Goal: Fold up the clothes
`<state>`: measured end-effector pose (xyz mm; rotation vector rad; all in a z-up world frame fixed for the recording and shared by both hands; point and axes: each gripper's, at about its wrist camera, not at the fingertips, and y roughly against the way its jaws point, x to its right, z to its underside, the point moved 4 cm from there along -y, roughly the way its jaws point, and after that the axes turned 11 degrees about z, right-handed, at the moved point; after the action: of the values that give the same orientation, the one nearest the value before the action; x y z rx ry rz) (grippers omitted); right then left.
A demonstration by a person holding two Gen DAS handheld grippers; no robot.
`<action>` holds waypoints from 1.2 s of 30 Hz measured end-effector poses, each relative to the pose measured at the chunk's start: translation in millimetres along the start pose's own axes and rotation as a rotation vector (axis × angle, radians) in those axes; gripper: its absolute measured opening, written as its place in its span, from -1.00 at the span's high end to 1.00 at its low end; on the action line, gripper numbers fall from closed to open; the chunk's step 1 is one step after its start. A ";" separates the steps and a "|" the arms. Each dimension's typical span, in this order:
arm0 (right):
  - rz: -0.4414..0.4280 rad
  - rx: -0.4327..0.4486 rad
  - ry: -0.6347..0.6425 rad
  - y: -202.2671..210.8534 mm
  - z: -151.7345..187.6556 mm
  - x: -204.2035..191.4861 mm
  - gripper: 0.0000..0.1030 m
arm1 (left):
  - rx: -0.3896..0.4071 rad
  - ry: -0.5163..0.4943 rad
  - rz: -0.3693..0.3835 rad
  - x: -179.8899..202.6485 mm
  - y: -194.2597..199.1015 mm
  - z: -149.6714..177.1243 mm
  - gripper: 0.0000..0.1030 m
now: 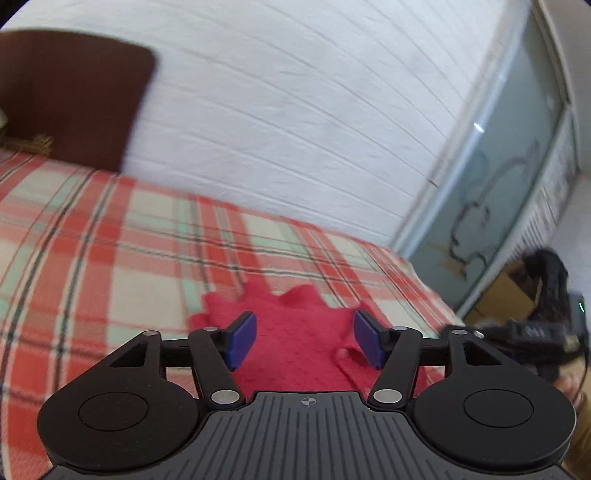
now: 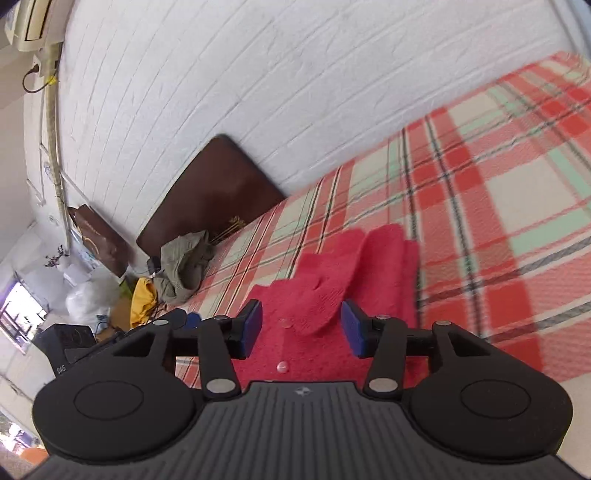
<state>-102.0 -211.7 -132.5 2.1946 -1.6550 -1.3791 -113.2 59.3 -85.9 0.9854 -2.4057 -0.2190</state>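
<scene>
Left tongs [image 1: 304, 341]: mine, apart, empty, lower centre.
Right tongs [image 2: 301, 328]: mine, apart, empty.
Garment [image 2: 332, 291]: red, centre, on bed [image 2: 498, 192].

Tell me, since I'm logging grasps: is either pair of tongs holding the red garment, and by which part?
Nothing is held. The left tongs and the right tongs both stand open above the red knitted garment, pads clear of the fabric.

A home bedroom: a bed under a red, cream and mint plaid woven cover [image 2: 480, 192] stands against a white-painted brick wall [image 1: 295, 103], with a dark brown wooden headboard [image 2: 218, 192] at one end, a wall air conditioner [image 2: 29, 22] above, a frosted sliding glass door [image 1: 498, 192], and crumpled olive clothes [image 2: 184, 262] at the bed's corner
</scene>
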 end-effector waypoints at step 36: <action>0.191 0.015 -0.062 -48.7 -26.7 37.7 0.57 | -0.034 0.193 -0.165 -62.4 -55.1 0.1 0.48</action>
<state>-47.2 -233.0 -165.1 1.9582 -1.8460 -1.4006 -42.7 62.7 -130.0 1.1369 -2.1428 -0.2129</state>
